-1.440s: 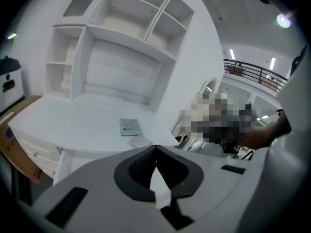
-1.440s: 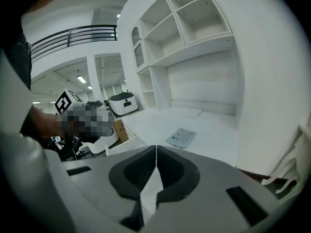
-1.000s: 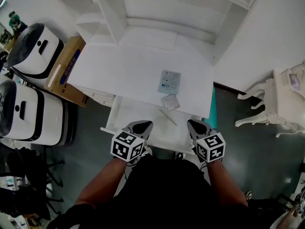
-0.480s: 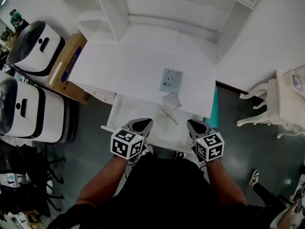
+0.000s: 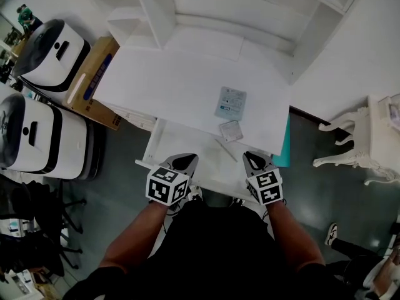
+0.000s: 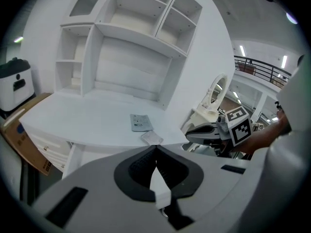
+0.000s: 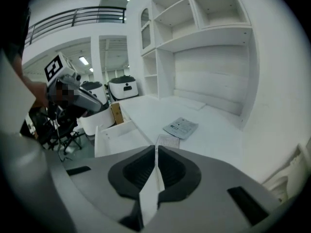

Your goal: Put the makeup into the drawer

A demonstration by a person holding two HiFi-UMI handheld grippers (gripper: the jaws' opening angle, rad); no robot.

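Observation:
On the white desk (image 5: 175, 86) lie a grey-blue makeup sachet (image 5: 230, 102) and a small clear square packet (image 5: 231, 130) near the front edge. Below them the white drawer (image 5: 181, 152) stands pulled out, with a thin stick (image 5: 226, 150) lying in it. My left gripper (image 5: 182, 162) and right gripper (image 5: 254, 162) hover over the drawer's near edge, both shut and empty. The left gripper view shows the sachet (image 6: 141, 123), the packet (image 6: 152, 138) and the right gripper (image 6: 206, 130). In the right gripper view are the sachet (image 7: 181, 127), the packet (image 7: 167, 141) and the drawer (image 7: 114, 135).
A white shelf hutch (image 5: 206, 5) rises at the desk's back. Two white-and-black machines (image 5: 47, 55) (image 5: 31, 142) and a cardboard box (image 5: 90, 83) stand on the floor at the left. A teal panel (image 5: 285, 145) flanks the desk's right side; a white ornate stool (image 5: 365, 136) stands further right.
Both grippers have sunk a little toward the drawer's front and rolled slightly. The head view has swung, so the desk sits further right. Both pairs of jaws stay shut.

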